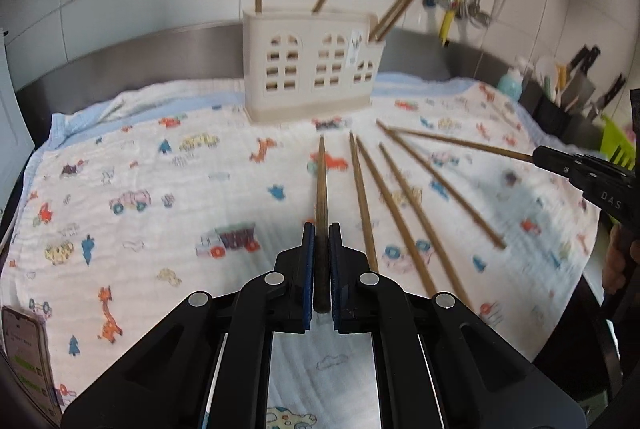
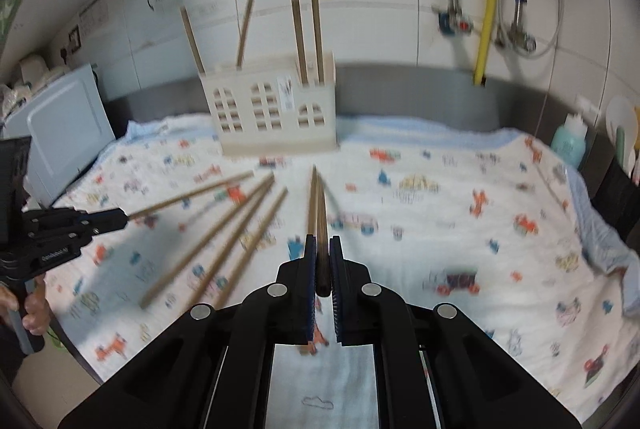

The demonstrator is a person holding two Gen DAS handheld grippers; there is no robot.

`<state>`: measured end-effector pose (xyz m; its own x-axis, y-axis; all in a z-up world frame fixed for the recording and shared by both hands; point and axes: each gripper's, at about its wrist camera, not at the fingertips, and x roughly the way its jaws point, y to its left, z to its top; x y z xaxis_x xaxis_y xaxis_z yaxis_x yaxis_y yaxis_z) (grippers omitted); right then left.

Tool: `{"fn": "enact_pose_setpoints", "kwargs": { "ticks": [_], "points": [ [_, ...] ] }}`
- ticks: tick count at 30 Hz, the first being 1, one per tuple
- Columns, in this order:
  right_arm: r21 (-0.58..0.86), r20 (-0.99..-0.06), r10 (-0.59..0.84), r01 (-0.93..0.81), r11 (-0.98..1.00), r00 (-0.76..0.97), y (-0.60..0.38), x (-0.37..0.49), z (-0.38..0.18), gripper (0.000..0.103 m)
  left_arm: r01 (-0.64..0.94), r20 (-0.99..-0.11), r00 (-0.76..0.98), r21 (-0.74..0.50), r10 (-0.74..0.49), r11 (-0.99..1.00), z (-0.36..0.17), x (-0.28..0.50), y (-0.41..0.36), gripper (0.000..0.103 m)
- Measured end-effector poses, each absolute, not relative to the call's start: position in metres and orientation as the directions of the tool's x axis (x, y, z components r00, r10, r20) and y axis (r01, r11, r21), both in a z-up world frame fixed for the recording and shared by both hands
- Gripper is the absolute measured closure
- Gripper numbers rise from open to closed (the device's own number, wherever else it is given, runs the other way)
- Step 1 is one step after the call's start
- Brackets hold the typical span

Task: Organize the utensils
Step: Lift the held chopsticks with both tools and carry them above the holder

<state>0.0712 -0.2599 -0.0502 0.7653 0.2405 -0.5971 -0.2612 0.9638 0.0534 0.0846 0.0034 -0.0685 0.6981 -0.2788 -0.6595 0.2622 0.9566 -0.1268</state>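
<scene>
Above the cloth [image 1: 140,157], each gripper's jaws clench one chopstick [image 1: 321,197] lengthwise (tip toward the holder [image 1: 308,69]).

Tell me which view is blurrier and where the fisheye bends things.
Right wrist view: motion blur smears the loose chopsticks and the holder. Left wrist view: sharper centre, with the cloth blurred toward the right edge; the steel backsplash bows with fisheye distortion.

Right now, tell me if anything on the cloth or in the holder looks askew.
Nothing damaged or spilled. The four chopsticks loose on the cloth lie fanned out rather than parallel. In the holder, the sticks lean at different angles; the right-hand pair tilts furthest in the left wrist view.
</scene>
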Motion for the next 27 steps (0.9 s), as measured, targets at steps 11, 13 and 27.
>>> {"fn": "enact_pose_setpoints", "kwargs": {
  "ticks": [11, 13, 27],
  "points": [
    [0.042, -0.504, 0.283, -0.304, 0.952, 0.816, -0.247, 0.079, 0.008, 0.096, 0.258, -0.587, 0.743, -0.192, -0.322, 0.947, -0.037, 0.094, 0.012, 0.098],
    [0.043, -0.494, 0.291, -0.312, 0.949, 0.819, -0.243, 0.080, 0.015, 0.096, 0.264, -0.569, 0.752, -0.201, -0.332, 0.943, -0.031, 0.095, 0.013, 0.098],
    [0.027, -0.434, 0.355, -0.383, 0.924, 0.828, -0.227, 0.115, 0.088, 0.096, 0.296, -0.536, 0.781, -0.134, -0.320, 0.946, 0.013, 0.119, 0.013, 0.098]
  ]
}}
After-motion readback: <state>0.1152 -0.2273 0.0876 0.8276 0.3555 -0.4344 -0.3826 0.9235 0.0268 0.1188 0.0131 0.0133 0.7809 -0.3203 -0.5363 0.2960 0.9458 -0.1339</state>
